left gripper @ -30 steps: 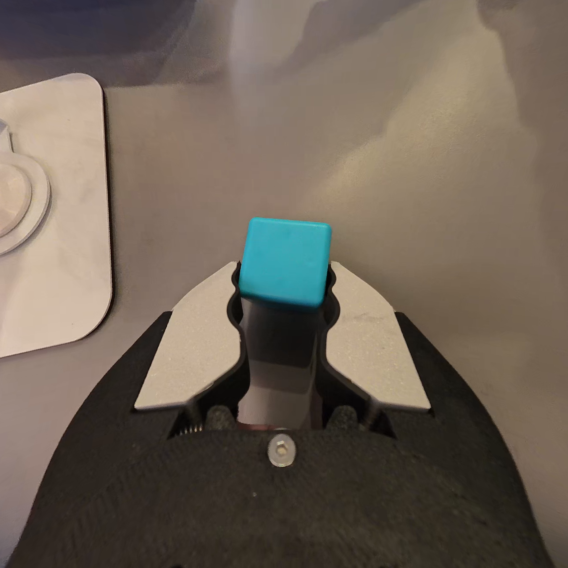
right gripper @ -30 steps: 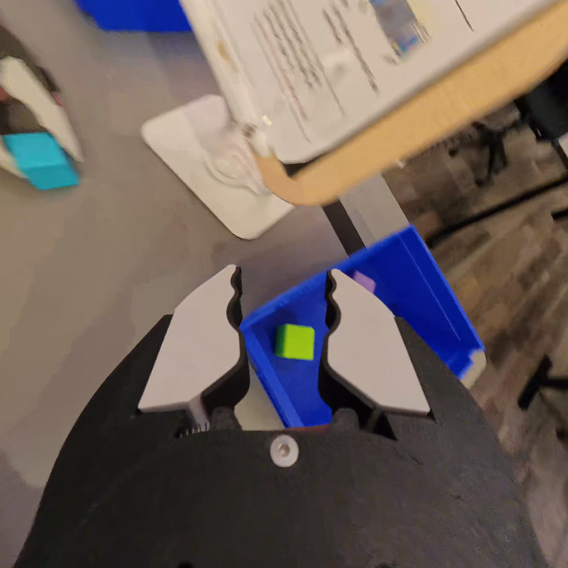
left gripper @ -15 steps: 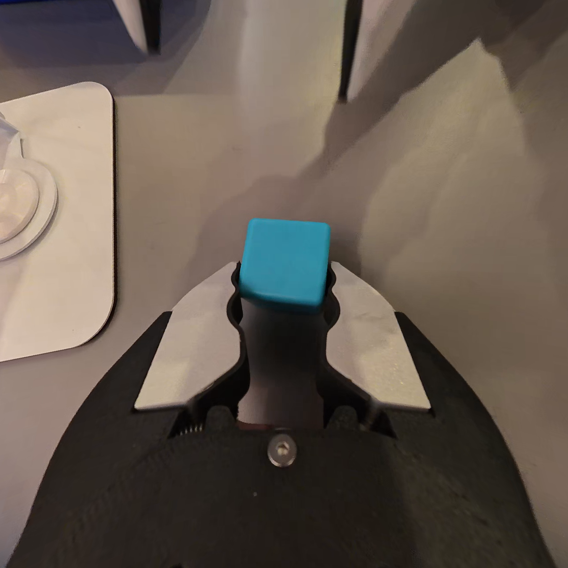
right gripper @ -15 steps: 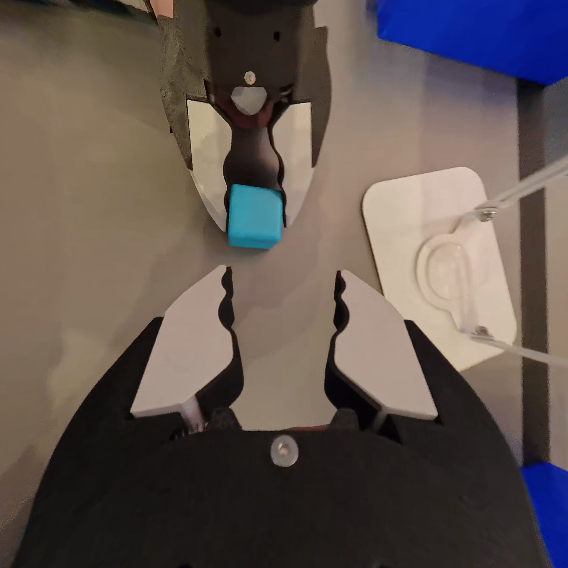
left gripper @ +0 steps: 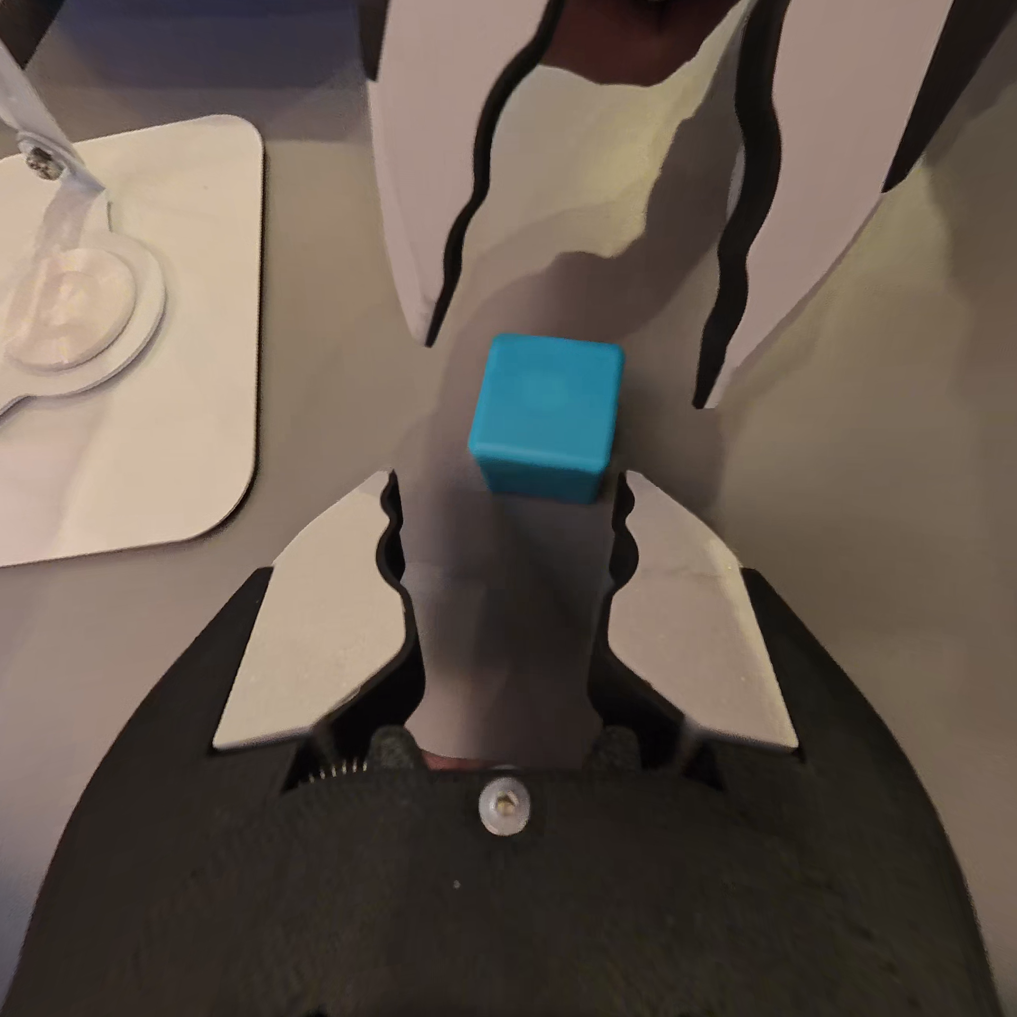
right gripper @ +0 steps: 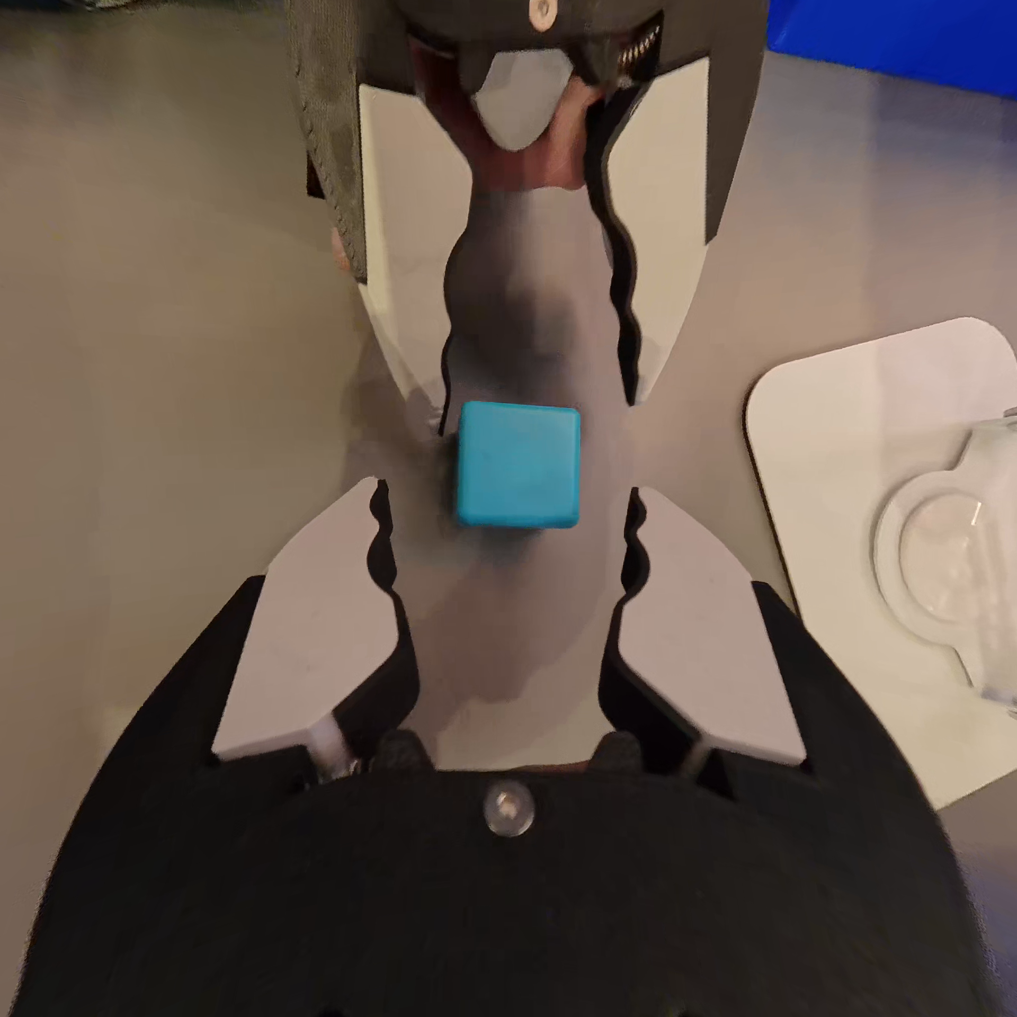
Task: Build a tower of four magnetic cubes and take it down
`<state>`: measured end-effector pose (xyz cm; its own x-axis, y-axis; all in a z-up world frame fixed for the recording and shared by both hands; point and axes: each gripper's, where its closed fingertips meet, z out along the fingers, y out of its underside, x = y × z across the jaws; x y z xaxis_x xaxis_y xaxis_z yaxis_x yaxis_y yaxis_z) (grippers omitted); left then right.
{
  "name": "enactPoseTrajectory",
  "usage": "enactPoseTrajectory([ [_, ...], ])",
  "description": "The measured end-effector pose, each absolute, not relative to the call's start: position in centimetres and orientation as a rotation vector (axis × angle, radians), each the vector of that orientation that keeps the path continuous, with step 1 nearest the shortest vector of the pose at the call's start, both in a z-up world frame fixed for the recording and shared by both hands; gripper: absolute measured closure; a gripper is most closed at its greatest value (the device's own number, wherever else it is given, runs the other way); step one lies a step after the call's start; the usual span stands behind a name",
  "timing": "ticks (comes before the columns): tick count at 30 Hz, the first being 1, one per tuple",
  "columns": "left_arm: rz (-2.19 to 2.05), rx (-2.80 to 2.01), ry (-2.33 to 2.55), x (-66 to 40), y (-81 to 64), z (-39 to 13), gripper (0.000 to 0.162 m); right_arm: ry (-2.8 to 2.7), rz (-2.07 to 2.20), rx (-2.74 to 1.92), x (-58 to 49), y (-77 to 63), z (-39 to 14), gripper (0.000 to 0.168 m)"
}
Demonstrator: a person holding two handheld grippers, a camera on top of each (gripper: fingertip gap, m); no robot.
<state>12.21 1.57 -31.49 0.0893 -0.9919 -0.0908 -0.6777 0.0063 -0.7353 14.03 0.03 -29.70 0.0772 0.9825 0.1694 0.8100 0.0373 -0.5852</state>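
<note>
Two spread grippers, left gripper (left gripper: 506, 479) and right gripper (right gripper: 506, 490), flank unmarked blue cube (left gripper: 545, 418).

Teal cube (left gripper: 545, 418) now free of spread left gripper (left gripper: 509, 481).

It looks like a lab or office work desk: a smooth grey desk (left gripper: 137, 633) carries a white rounded-corner stand base with a clear plastic mount (right gripper: 902, 523), and the edge of a blue plastic bin (right gripper: 902, 38) sits at the far side.
</note>
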Motion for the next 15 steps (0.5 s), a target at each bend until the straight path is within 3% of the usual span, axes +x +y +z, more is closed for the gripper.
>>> enactPoseTrajectory([
  [10, -0.581, -1.806, 1.597, 9.3, 3.3, -31.8, 0.103, -1.798, 0.332, -1.796, 13.0, -0.2, -32.3, 0.095],
  [13, -0.567, -1.816, 1.604, 9.0, 3.4, -32.1, 0.108, -1.782, 0.347, -1.782, 12.8, 0.0, -32.1, 0.116],
  [15, -0.552, -1.827, 1.61, 8.9, 3.5, -32.4, 0.109, -1.776, 0.367, -1.787, 12.8, 0.0, -32.1, 0.116],
])
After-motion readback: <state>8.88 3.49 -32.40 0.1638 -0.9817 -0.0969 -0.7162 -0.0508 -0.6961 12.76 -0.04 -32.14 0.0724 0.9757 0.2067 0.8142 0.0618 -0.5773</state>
